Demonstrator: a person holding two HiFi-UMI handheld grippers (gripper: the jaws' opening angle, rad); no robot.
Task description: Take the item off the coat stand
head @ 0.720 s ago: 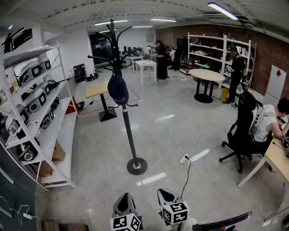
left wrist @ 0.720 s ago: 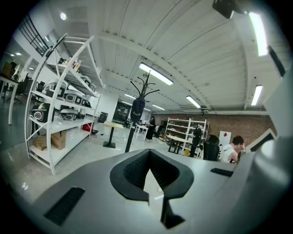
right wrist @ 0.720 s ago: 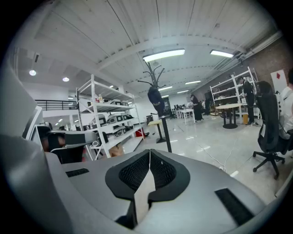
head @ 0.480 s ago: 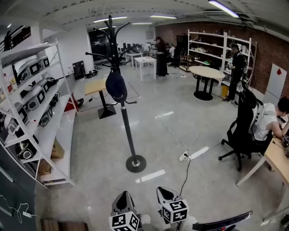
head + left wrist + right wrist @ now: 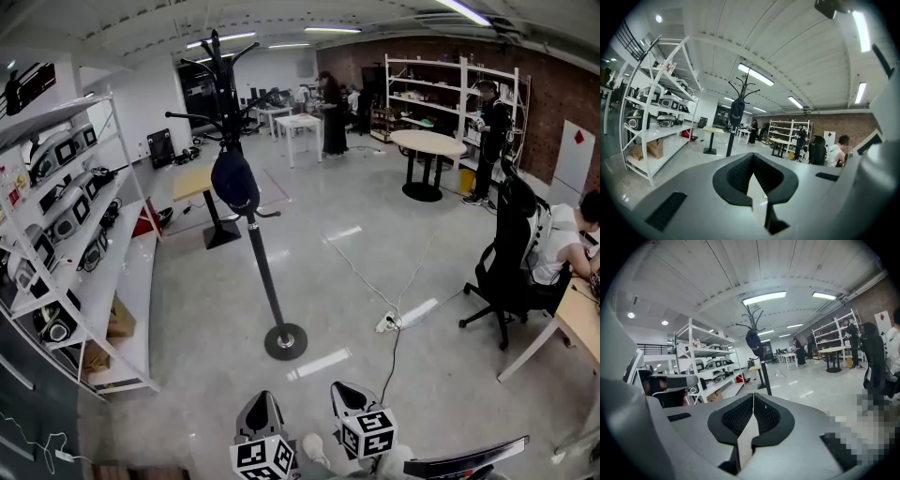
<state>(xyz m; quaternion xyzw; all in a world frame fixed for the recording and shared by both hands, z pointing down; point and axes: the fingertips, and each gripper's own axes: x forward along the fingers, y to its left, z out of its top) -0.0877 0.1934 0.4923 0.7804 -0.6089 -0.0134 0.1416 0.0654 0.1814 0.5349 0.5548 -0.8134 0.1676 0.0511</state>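
Note:
A black coat stand [image 5: 255,246] rises from a round base [image 5: 285,341] on the grey floor, a few steps ahead of me. A dark cap [image 5: 234,184] hangs from one of its upper hooks; it also shows as the cap [image 5: 736,110] in the left gripper view and the cap [image 5: 753,341] in the right gripper view. My left gripper [image 5: 261,415] and right gripper [image 5: 349,403] sit side by side at the bottom of the head view, far short of the stand. Both have their jaws pressed together with nothing between them.
White shelving [image 5: 66,244] with equipment lines the left side. A power strip [image 5: 386,324] and cables lie on the floor right of the stand. A black office chair [image 5: 511,267] and a seated person [image 5: 561,246] are at right; tables and standing people are farther back.
The view has shifted slightly: the coat stand and cap sit a little lower and more to the left in the head view. Both grippers stay shut at the bottom edge.

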